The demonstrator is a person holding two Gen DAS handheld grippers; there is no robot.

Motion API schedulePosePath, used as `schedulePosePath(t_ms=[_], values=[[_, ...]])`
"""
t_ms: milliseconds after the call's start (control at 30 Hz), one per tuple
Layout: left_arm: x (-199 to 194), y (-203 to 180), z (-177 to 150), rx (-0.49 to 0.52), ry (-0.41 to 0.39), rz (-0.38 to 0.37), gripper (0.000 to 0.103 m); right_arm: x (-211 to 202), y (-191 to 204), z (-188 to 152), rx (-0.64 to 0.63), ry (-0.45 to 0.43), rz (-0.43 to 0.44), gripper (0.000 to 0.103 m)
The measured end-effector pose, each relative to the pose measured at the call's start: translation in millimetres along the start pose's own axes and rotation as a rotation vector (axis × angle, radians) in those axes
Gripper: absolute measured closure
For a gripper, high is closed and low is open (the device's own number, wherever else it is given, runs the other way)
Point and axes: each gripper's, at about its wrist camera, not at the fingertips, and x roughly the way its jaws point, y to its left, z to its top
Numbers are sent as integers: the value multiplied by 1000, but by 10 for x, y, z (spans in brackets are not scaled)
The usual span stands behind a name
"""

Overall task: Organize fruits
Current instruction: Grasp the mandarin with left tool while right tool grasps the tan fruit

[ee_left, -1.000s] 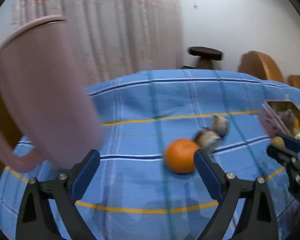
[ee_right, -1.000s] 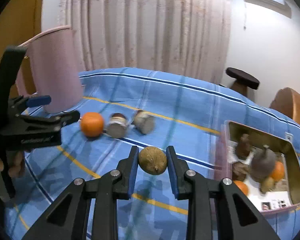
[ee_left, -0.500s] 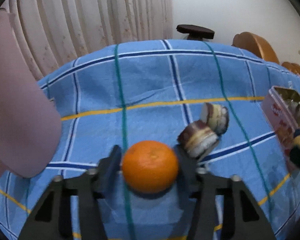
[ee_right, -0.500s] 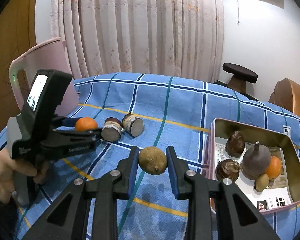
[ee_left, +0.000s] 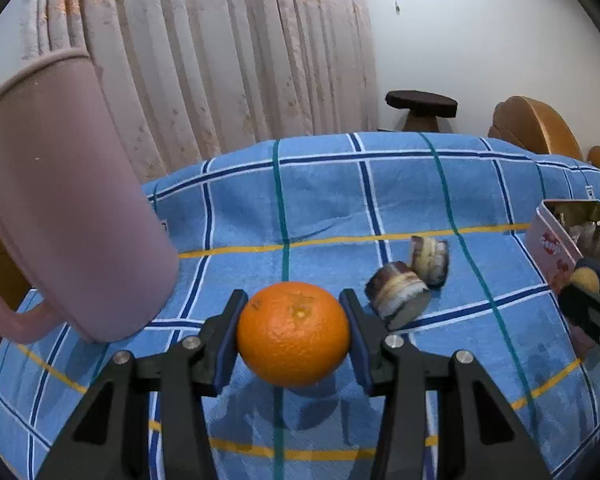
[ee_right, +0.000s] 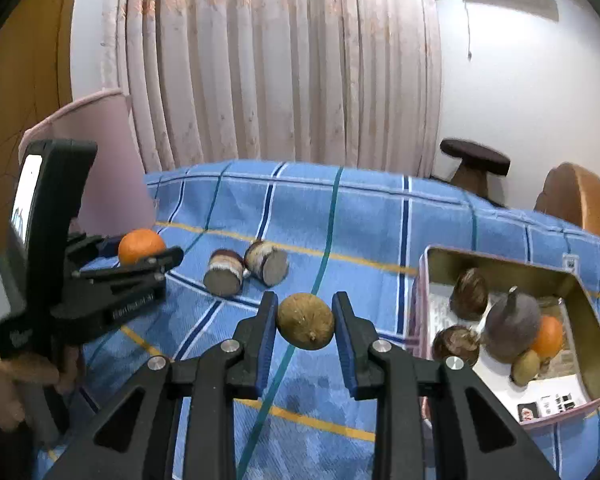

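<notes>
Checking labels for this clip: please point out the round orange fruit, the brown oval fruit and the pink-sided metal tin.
round orange fruit [ee_left: 293, 334], left wrist view, middle of its peel.
brown oval fruit [ee_right: 305, 321], right wrist view, centre of its skin.
pink-sided metal tin [ee_right: 500, 261], right wrist view, far inner wall.

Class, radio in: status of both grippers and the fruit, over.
Left gripper shut on round orange. Right gripper shut on brown kiwi. Open metal tin right; two cut fruit pieces between.

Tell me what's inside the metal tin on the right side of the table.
In the tin: two brown bulbs, a grey pear-shaped fruit, an orange, a small kiwi-like fruit and printed paper. Whatever lies beneath the fruits is covered.
</notes>
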Motion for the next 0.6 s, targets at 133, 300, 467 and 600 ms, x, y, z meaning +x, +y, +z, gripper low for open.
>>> schedulePosePath(t_ms=[133, 300, 467, 600], values=[[-138, -73, -46, -15, -35, 9, 55, -41, 13, -4, -18, -35, -34, 73], [-271, -163, -96, -43, -61, 26, 55, 7, 13, -18, -9, -12, -18, 73], [-355, -208, -160, -62, -62, 19, 55, 22, 47, -36, -16, -7, -7, 73], [-412, -210, -216, -90, -48, -14, 55, -3, 56, -63, -17, 2, 20, 73]])
